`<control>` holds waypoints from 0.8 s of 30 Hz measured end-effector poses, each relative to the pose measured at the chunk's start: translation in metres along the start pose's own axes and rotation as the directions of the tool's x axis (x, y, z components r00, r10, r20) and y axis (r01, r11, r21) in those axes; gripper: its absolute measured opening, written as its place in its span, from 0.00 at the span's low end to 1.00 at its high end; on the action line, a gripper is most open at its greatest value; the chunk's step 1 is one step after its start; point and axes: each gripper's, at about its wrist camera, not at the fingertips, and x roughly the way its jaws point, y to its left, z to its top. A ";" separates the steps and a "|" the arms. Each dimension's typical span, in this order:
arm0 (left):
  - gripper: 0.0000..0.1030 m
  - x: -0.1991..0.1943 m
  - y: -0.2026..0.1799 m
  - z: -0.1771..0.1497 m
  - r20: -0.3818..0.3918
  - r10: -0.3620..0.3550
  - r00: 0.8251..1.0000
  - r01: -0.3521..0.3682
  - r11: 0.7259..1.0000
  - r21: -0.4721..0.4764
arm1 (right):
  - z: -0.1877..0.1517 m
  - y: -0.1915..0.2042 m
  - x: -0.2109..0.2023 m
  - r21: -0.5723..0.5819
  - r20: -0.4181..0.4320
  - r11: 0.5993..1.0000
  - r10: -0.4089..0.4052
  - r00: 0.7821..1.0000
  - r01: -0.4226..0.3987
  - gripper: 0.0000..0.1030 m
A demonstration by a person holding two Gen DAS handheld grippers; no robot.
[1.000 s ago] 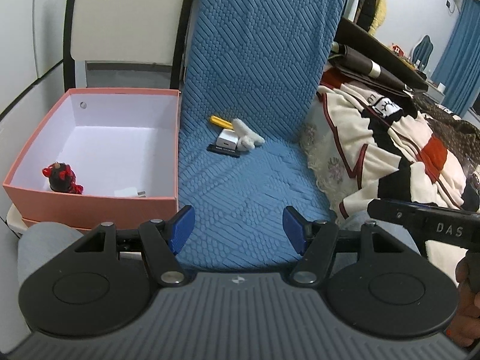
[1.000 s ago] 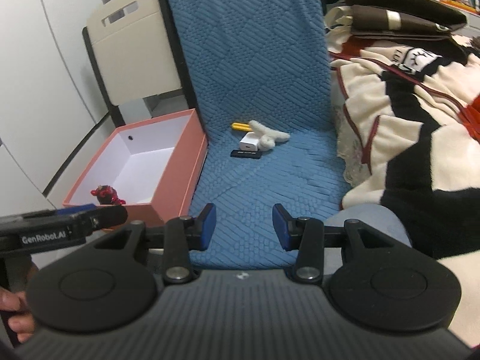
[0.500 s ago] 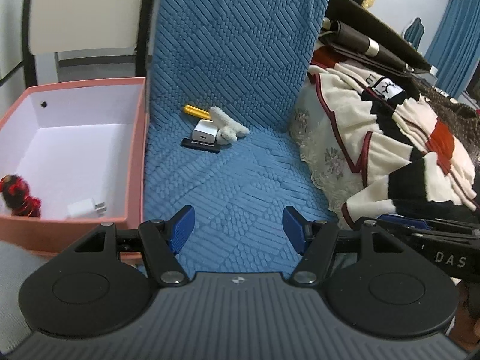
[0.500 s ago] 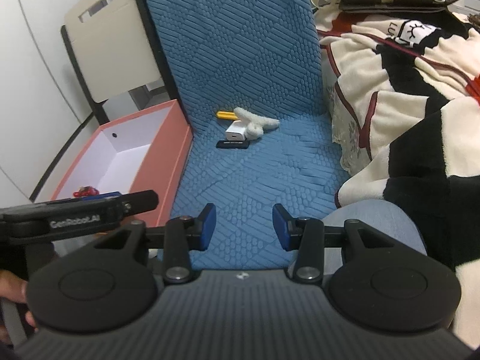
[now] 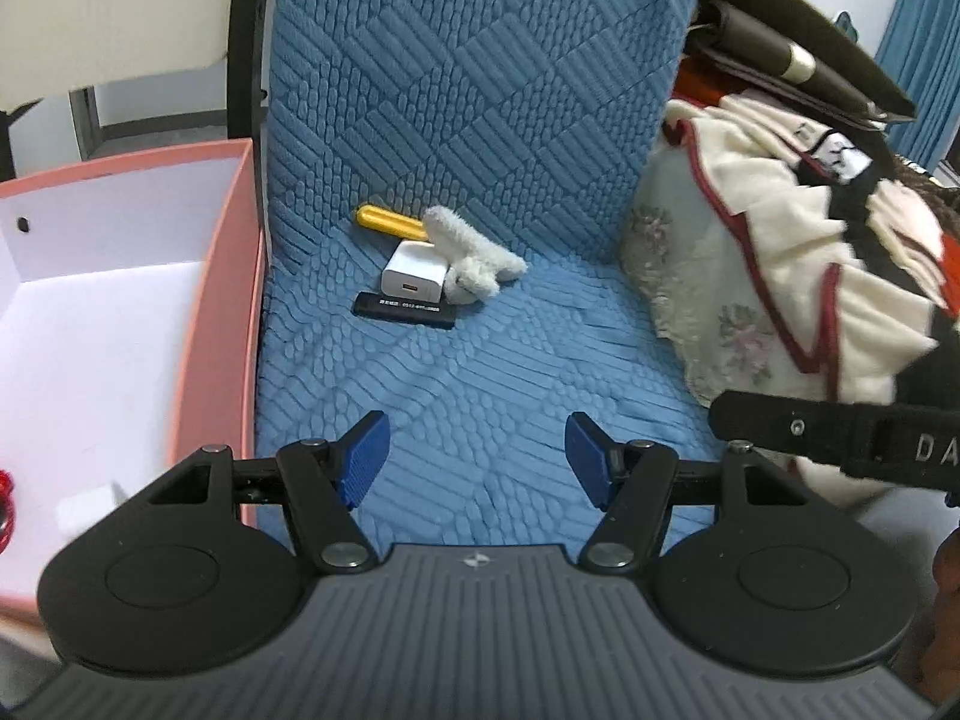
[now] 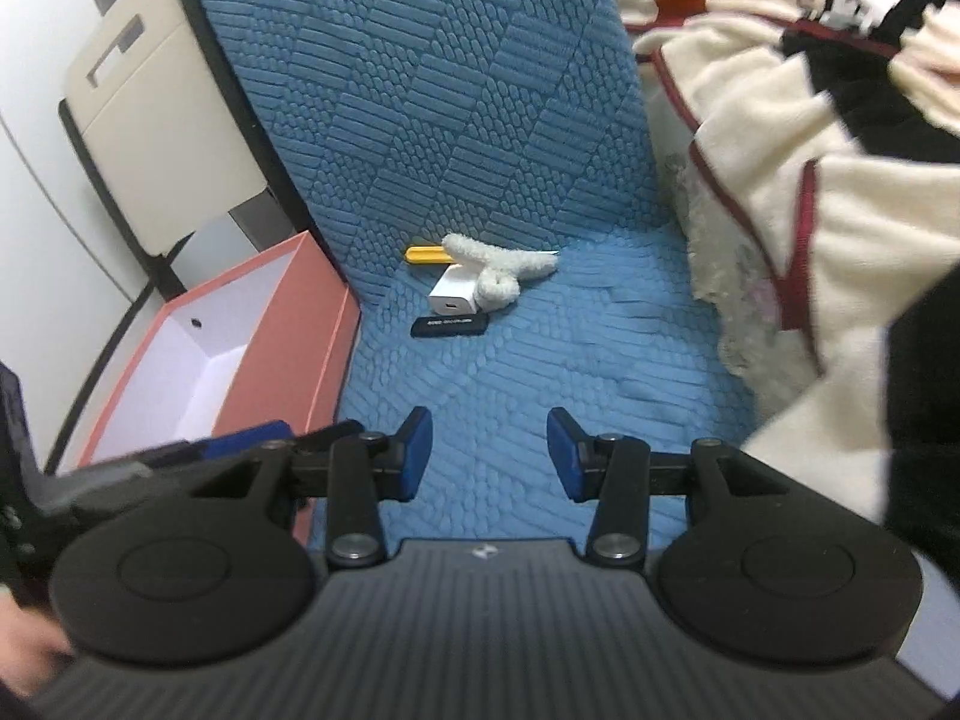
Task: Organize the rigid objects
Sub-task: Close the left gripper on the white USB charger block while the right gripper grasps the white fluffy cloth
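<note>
On the blue quilted seat (image 5: pixel 480 372) lie a white charger block (image 5: pixel 414 281), a black flat stick (image 5: pixel 403 311), a yellow pen-like piece (image 5: pixel 390 221) and a fluffy white cloth toy (image 5: pixel 474 252), all bunched near the backrest. The right wrist view shows the same charger block (image 6: pixel 453 295), black stick (image 6: pixel 449 325) and yellow piece (image 6: pixel 425 253). My left gripper (image 5: pixel 477 456) is open, empty, well short of the pile. My right gripper (image 6: pixel 489 456) is also open and empty, its jaws narrower.
A pink open box (image 5: pixel 222 324) with a white inside stands left of the seat, holding a small white plug (image 5: pixel 87 504) and a red item at the frame edge. A cream, red and black blanket (image 5: pixel 798 276) is heaped on the right. A cream chair back (image 6: pixel 150 138) stands behind.
Both grippers have moved forward and down toward the pile on the seat, which now looks larger. The box has slid toward the left edge of both views.
</note>
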 end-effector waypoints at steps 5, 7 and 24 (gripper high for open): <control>0.67 0.041 0.009 0.014 -0.012 0.005 1.000 -0.005 1.000 -0.002 | 0.019 -0.013 0.041 0.041 -0.018 0.999 0.027 0.999 -0.026 0.45; 0.67 0.056 0.014 0.022 -0.015 0.007 1.000 -0.007 1.000 -0.004 | 0.028 -0.021 0.060 0.059 -0.024 0.998 0.038 0.999 -0.037 0.45; 0.61 0.165 0.041 0.084 -0.075 0.066 0.995 -0.069 0.997 -0.033 | 0.092 -0.054 0.183 0.192 -0.121 0.974 0.146 0.982 -0.121 0.45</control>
